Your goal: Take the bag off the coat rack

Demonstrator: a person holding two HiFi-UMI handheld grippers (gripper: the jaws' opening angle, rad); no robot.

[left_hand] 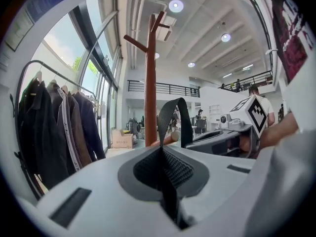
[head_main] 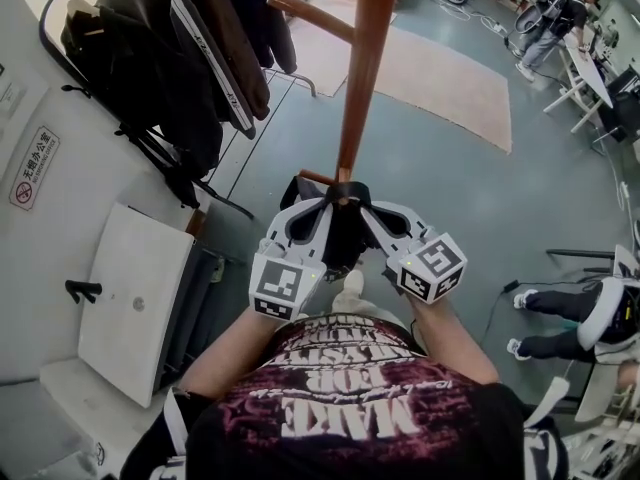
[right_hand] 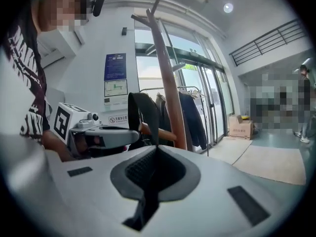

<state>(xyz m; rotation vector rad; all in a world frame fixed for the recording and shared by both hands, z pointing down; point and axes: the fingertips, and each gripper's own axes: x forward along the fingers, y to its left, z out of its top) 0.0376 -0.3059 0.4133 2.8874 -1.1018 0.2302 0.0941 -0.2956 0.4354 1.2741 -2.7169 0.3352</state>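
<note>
Bag (head_main: pixel 340 240) strap (left_hand: pixel 185 127) pinched tight in my left hand-held gripper (left_hand: pixel 162 153) and right hand-held gripper (right_hand: pixel 156 151); mid-frame it may snag the peg (right_hand: pixel 160 132).

There are 2 claws, the left claw (head_main: pixel 318 213) and the right claw (head_main: pixel 372 213), with 1 black strap (left_hand: pixel 173 117) pinched in each. Between them is 1 bag (head_main: pixel 340 243). Just beyond their tips stands 1 wooden coat rack (head_main: pixel 362 68). Left of the left claw hang at least 4 jackets (head_main: pixel 150 58) (they overlap, so the count is rough). Beyond the right claw lie 1 rug (head_main: pixel 440 78) and 1 standing person (head_main: pixel 560 13). To the right claw's right is 1 more person (head_main: pixel 570 318).
</note>
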